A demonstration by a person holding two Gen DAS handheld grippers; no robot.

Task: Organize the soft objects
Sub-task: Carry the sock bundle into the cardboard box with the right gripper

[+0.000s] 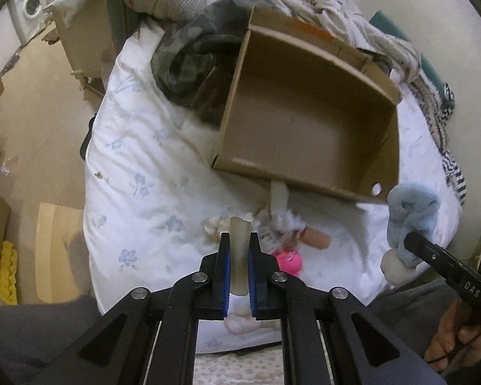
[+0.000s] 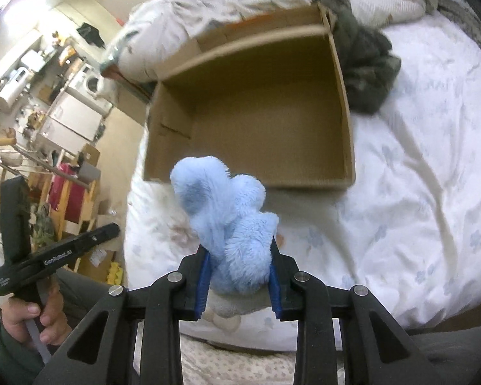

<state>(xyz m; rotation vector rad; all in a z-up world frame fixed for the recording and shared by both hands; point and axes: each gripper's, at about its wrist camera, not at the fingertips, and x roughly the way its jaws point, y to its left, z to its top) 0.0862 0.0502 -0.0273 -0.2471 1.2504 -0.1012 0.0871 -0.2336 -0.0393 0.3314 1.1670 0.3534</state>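
Blue plush toy [image 2: 231, 221] upright, clamped in right tongs [image 2: 239, 284]; cream strip [image 1: 239, 253] clamped in left tongs [image 1: 239, 276]; open cardboard box [image 1: 308, 173] on bed.

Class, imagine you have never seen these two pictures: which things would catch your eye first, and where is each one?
The open cardboard box lying on the white flowered bedding dominates both views, its inside bare. In front of it the right gripper clamps a fluffy blue plush toy. The left gripper pinches a pale beige strip above a bright pink toy in a small heap on the bed.
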